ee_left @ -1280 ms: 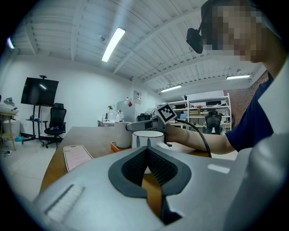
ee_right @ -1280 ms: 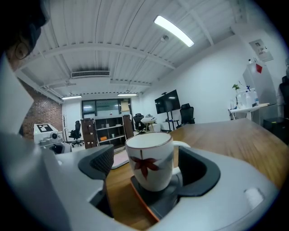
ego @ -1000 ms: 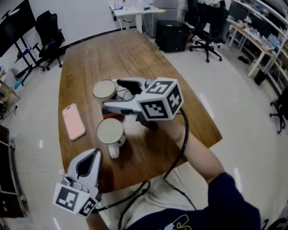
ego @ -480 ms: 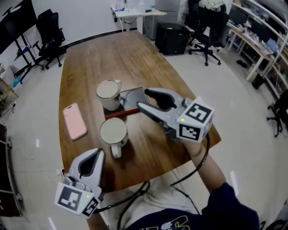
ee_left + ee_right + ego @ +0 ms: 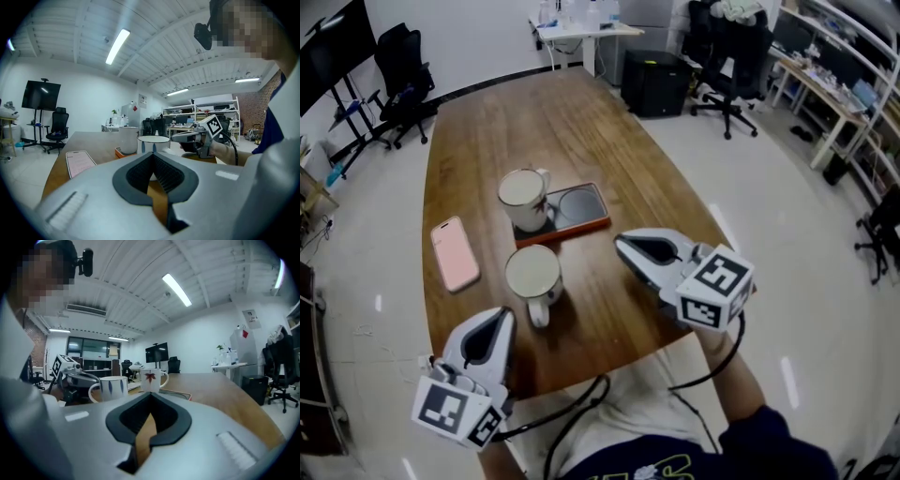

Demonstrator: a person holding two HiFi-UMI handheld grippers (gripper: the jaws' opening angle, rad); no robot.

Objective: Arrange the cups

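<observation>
Head view, layout: a wooden table (image 5: 581,122) carries an orange-rimmed tray (image 5: 592,221), two cups and a pink phone (image 5: 454,253), which lies well to the left of the tray.
Tray contents: one cup with a red leaf (image 5: 522,197) stands upright on the tray's left part. The right part is bare and shows a round ring.
Off the tray: the cup with blue marks (image 5: 534,277) stands upright on the wood just in front of the tray, on the person's side, with its handle towards the person.
Inside the cups: both look pale from above. Whether that is liquid or bare glaze cannot be told.
Right gripper (image 5: 623,246): it is to the right of the tray and nearer the person, apart from both cups. Its jaws have just been closing and now meet with nothing between them.
Left gripper (image 5: 500,317): it is well in front of the tray, near the table edge. Its jaws are together and empty, and it points at the cup with blue marks.
Why so: one cup sits in its ring and the right hand is clear of it, so that placement looks finished.
Judged next: the cup with blue marks probably belongs on the bare ring. Its handle faces the left gripper, which suits a pick-up from that side.
</observation>
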